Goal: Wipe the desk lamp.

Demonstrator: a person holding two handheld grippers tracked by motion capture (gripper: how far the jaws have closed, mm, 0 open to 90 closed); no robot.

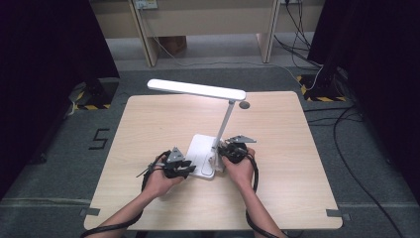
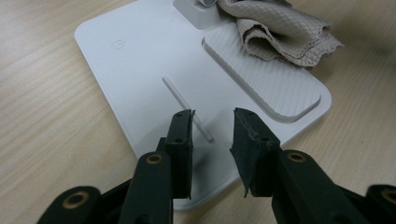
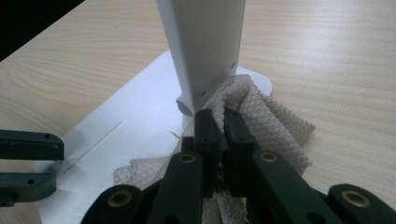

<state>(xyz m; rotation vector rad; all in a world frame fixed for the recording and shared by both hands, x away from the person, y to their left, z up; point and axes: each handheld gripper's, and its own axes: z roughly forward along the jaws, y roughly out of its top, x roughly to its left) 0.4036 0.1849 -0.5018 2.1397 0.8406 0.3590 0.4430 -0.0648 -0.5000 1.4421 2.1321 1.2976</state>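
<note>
A white desk lamp stands mid-table on a flat base (image 1: 200,151) (image 2: 140,60) (image 3: 135,116). Its post (image 1: 225,124) (image 3: 205,42) rises to a lit head (image 1: 195,89). My right gripper (image 1: 233,148) (image 3: 223,116) is shut on a beige waffle-weave cloth (image 3: 271,121) (image 2: 280,32), bunched against the foot of the post. My left gripper (image 1: 176,166) (image 2: 212,116) (image 3: 58,164) hovers at the base's near left corner. It is open, with the white base showing through the gap and nothing pinched. A thin ridge (image 2: 187,109) on the base runs toward that gap.
The lamp sits on a light wooden table (image 1: 148,124). A small dark round disc (image 1: 243,104) lies near the table's far edge behind the lamp. Cables (image 1: 346,158) trail over the grey floor at the right. Wooden furniture legs (image 1: 148,44) stand beyond the table.
</note>
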